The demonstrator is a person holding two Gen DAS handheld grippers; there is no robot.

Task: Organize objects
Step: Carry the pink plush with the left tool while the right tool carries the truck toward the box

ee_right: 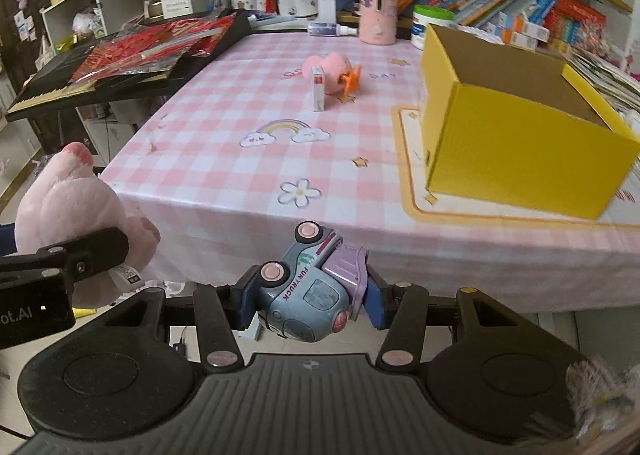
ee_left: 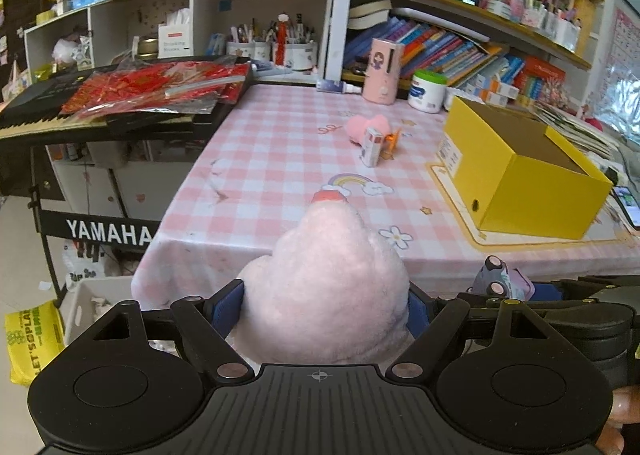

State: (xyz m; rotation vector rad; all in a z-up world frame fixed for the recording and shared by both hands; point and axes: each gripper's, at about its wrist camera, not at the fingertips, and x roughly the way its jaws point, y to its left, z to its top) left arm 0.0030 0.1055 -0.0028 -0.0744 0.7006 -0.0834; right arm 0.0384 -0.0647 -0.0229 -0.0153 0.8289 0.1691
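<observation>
My left gripper (ee_left: 326,311) is shut on a pale pink plush toy (ee_left: 328,275), which fills the space between its blue pads in front of the table's near edge. The same plush toy (ee_right: 76,207) shows at the left of the right wrist view, with the left gripper's black finger across it. My right gripper (ee_right: 312,301) is shut on a blue and lilac toy truck (ee_right: 308,291), tilted with its wheels up; that truck (ee_left: 500,277) also peeks in at the right of the left wrist view. An open yellow cardboard box (ee_right: 520,135) stands on the table to the right.
On the pink checked tablecloth (ee_right: 248,159) a small white carton (ee_right: 319,89), a pink plush (ee_right: 328,67) and an orange clip (ee_right: 351,81) lie mid-table. A keyboard (ee_left: 80,111) with red packets on it stands left. Shelves of books, a pink dispenser (ee_right: 378,9) and a white tub (ee_left: 428,91) line the back.
</observation>
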